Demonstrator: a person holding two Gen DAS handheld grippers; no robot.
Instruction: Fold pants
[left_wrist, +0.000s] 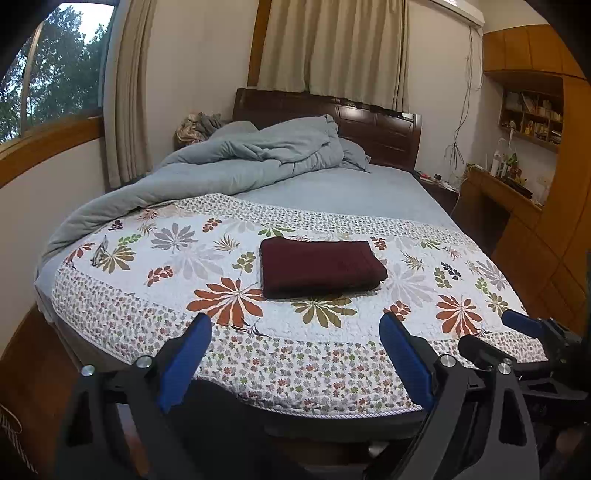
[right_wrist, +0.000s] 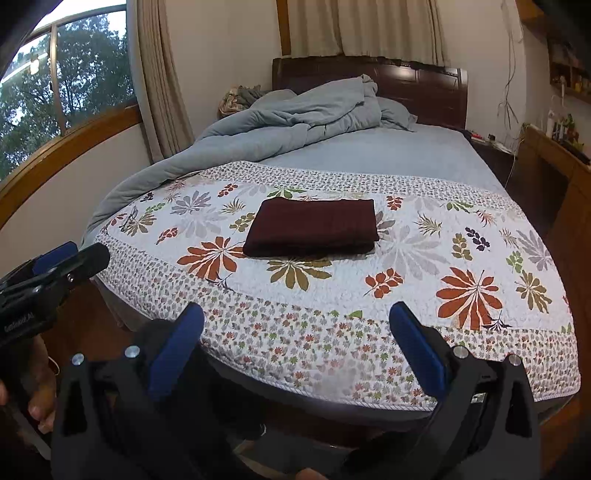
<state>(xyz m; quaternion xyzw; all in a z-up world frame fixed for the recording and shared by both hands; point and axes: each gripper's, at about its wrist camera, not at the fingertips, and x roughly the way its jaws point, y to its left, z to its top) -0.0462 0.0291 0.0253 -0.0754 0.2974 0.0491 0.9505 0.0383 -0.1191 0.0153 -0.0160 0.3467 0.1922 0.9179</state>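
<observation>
The dark maroon pants (left_wrist: 320, 266) lie folded into a neat rectangle on the floral quilt (left_wrist: 192, 295) at the foot of the bed; they also show in the right wrist view (right_wrist: 312, 227). My left gripper (left_wrist: 295, 325) is open and empty, held back over the bed's near edge, well short of the pants. My right gripper (right_wrist: 297, 315) is open and empty, also back at the near edge. The right gripper shows at the right edge of the left wrist view (left_wrist: 491, 332). The left gripper shows at the left edge of the right wrist view (right_wrist: 74, 258).
A crumpled grey duvet (left_wrist: 236, 162) lies across the far left of the bed before the dark headboard (left_wrist: 380, 129). A wall with a window (right_wrist: 70, 77) runs along the left. A wooden desk and shelves (left_wrist: 524, 177) stand at the right.
</observation>
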